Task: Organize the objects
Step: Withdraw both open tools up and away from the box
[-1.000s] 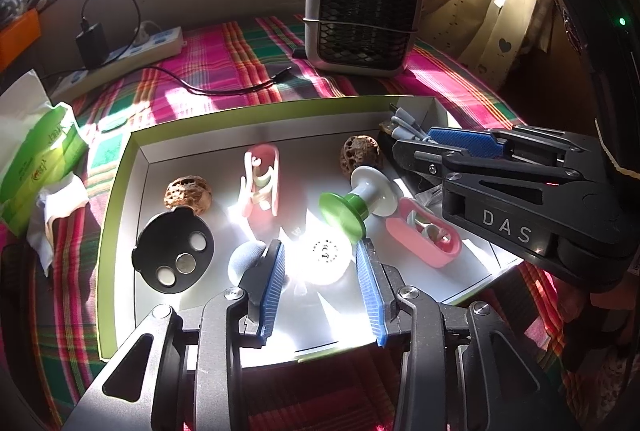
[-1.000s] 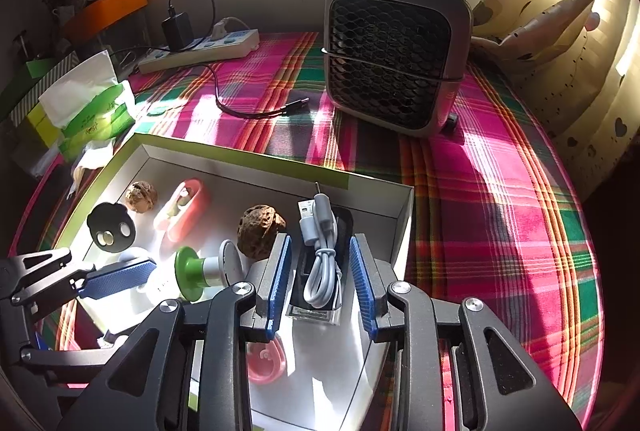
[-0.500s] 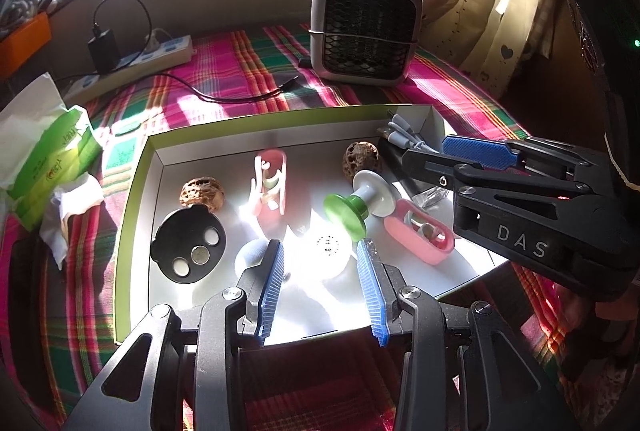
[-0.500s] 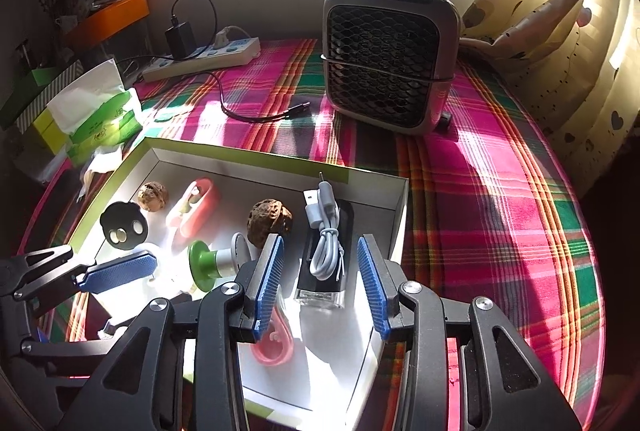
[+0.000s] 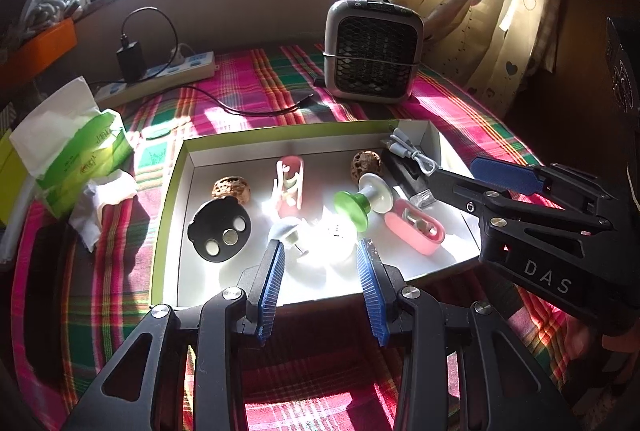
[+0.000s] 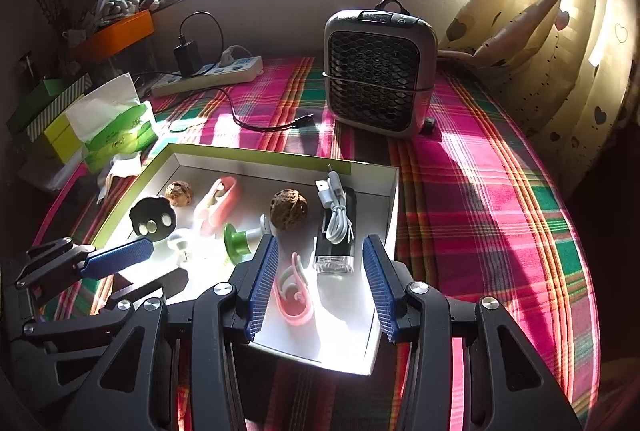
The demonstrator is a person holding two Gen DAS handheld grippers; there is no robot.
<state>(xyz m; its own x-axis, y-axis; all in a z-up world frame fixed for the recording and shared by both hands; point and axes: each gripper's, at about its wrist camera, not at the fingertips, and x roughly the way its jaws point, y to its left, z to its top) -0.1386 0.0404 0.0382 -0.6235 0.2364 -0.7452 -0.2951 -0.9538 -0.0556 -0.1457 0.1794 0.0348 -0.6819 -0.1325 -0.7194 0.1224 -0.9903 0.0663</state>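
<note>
Left hand-held gripper (image 5: 320, 263): jaws apart, empty. Right hand-held gripper (image 6: 318, 263): jaws just opened wider, nothing gripped; both angled downward.

left wrist: looks down-forward past your left tongs (image 5: 320, 271) from the tray's (image 5: 168, 215) near edge, close | right wrist: same slant from the tray's (image 6: 394, 199) right end | shared: tray, heater (image 5: 374, 51) (image 6: 378, 71), window; each shows the other's tongs

walnuts (image 5: 231, 188) in tray (image 5: 172, 191), fan (image 5: 374, 53) behind
</note>
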